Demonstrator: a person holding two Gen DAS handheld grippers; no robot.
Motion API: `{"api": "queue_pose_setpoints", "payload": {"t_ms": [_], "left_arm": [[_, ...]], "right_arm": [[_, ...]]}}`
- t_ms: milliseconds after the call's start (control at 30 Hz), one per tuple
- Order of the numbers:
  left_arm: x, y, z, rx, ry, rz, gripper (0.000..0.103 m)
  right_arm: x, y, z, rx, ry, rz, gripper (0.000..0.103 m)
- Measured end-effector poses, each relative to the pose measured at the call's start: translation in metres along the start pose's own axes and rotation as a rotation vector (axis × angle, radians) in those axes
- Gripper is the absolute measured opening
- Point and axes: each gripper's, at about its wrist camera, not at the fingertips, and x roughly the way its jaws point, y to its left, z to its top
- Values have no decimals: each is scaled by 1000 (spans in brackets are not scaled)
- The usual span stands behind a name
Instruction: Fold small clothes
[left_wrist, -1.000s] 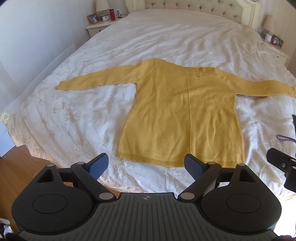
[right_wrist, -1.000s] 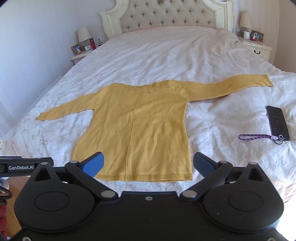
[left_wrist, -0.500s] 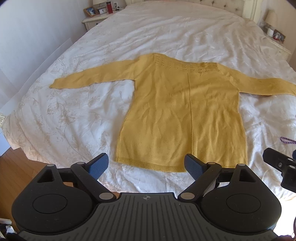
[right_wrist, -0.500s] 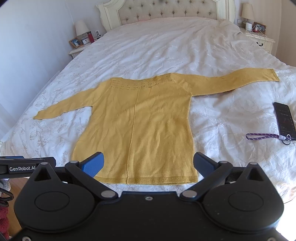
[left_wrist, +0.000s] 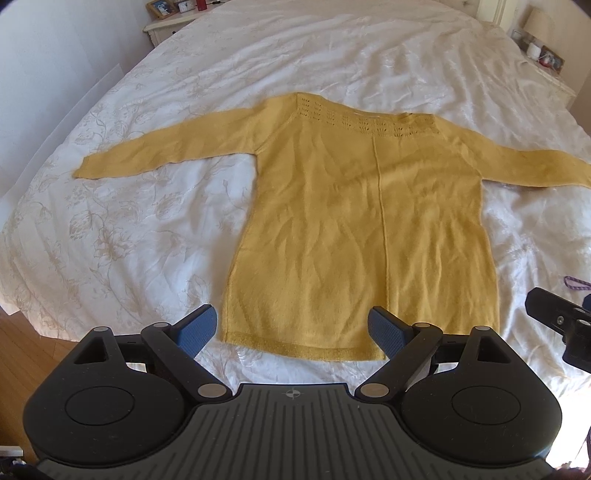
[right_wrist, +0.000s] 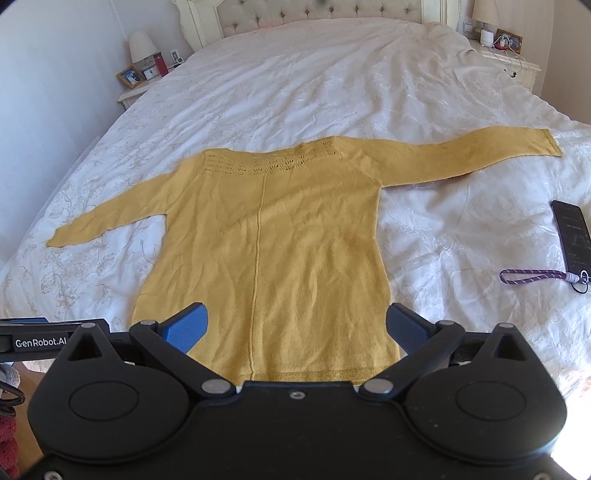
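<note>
A mustard-yellow knit sweater (left_wrist: 365, 229) lies flat and spread on the white bedspread (left_wrist: 147, 229), neckline toward 12 o'clock, hem toward 6, sleeves reaching out to 9 and 3. The left gripper (left_wrist: 295, 329) hovers at the hem with its blue pads wide apart, holding nothing, the hem's left corner lying between them. The right gripper (right_wrist: 297, 328) hangs over the hem's right half, its pads likewise spread and empty. At 3 o'clock from the sweater, well apart from it, rest a black phone (right_wrist: 571, 232) and a purple lanyard (right_wrist: 535, 275).
</note>
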Motion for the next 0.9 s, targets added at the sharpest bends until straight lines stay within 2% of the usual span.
{"api": "queue_pose_setpoints", "payload": {"t_ms": [267,900], "left_arm": [[11,7,7,8,33,-18,90],[26,15,21,21,50,-31,90]], "right_arm": [[9,6,6,10,25,-21,102],[25,15,15,21,51,-29,102]]}}
